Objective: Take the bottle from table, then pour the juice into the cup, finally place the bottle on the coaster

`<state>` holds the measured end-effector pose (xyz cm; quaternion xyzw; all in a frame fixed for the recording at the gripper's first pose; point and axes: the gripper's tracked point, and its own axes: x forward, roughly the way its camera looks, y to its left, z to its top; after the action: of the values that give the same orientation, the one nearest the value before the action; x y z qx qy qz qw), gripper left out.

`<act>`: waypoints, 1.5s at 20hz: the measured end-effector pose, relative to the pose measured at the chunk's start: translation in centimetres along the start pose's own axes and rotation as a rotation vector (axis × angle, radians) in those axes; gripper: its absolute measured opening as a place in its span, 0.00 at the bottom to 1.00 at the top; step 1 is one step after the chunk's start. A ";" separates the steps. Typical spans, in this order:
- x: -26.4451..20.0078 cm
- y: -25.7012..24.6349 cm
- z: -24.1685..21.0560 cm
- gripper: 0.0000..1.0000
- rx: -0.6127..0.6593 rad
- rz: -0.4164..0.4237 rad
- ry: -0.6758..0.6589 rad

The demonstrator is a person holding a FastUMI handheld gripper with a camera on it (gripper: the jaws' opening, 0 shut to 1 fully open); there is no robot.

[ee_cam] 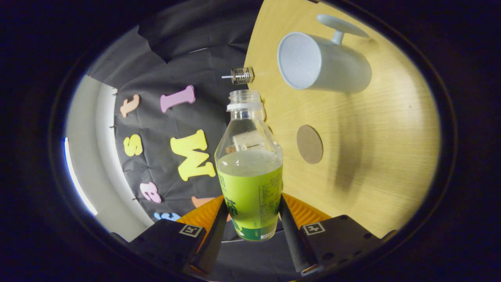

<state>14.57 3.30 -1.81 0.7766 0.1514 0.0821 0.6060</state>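
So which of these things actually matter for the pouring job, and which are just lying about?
Part of the job:
- bottle, open-topped, part full of juice, gripped between the claw fingers
- cup, beyond the bottle's mouth
- coaster, round, on the table beside the bottle

Just lying about:
- small metal spool-like object at the table's edge, past the bottle's mouth

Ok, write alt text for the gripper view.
The gripper is shut on an uncapped bottle partly filled with juice, tipped sideways relative to the wooden table. Beyond its mouth stands a pale cup; a round coaster lies beside the bottle.
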 end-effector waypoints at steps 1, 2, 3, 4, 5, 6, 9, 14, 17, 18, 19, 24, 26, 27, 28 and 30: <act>-0.1 0.1 0.1 0.78 0.015 0.010 -0.003; -0.2 0.3 0.3 0.78 0.030 0.018 -0.007; -0.3 0.4 0.3 0.78 0.045 0.024 -0.009; -0.2 0.3 0.4 0.78 0.057 0.029 -0.009; -0.3 0.3 0.5 0.78 0.066 0.034 -0.010; -0.4 0.3 0.7 0.78 0.073 0.038 -0.011; -0.7 0.7 1.0 0.78 0.092 0.055 -0.010; -0.7 1.6 1.1 0.78 0.134 0.079 -0.008; -1.0 2.3 1.3 0.78 0.167 0.103 -0.008; -1.1 2.7 1.3 0.78 0.179 0.112 -0.008; -1.2 3.1 1.2 0.78 0.186 0.121 -0.006; -1.2 4.0 1.5 0.78 0.211 0.134 -0.001; -1.2 4.3 1.5 0.78 0.222 0.137 0.001; -1.2 4.6 1.5 0.78 0.230 0.140 0.003; -1.2 4.9 1.5 0.78 0.238 0.147 0.006; -1.4 5.3 1.6 0.78 0.248 0.155 0.008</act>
<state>14.46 0.18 2.94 0.8547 0.1021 0.1123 0.4965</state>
